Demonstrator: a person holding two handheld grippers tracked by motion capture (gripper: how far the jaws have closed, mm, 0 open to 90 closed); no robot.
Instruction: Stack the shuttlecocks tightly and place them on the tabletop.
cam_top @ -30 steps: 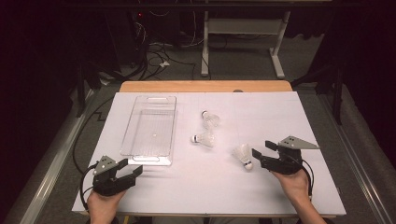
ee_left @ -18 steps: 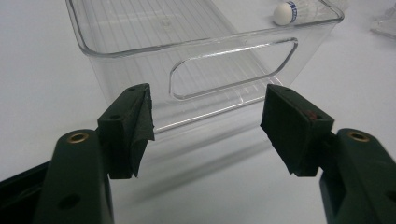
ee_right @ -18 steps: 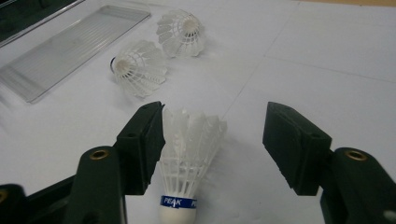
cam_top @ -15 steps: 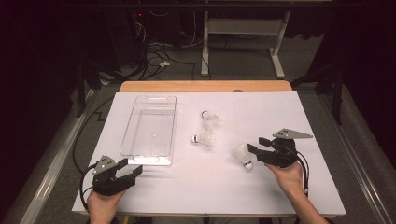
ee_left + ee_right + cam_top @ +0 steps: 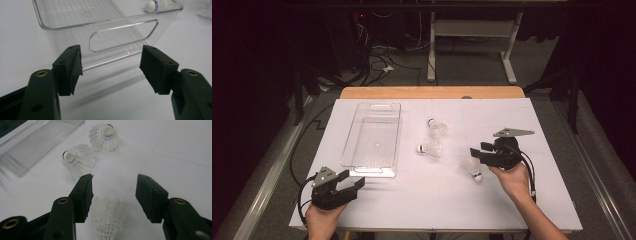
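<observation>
In the right gripper view the shuttlecock (image 5: 108, 218) between the jaws is cut off by the bottom edge, so its cork is not seen. The clear tray (image 5: 37, 145), left of this shuttlecock, runs out at the top and left edges. In the left gripper view the tray (image 5: 110, 30) is cut at the top, and the shuttlecock (image 5: 156, 5) behind the tray shows just its cork end.

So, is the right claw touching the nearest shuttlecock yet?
Cannot tell. In the right gripper view the shuttlecock lies between the open right claw, its skirt right against the left jaw, with no clear gap or contact.
</observation>
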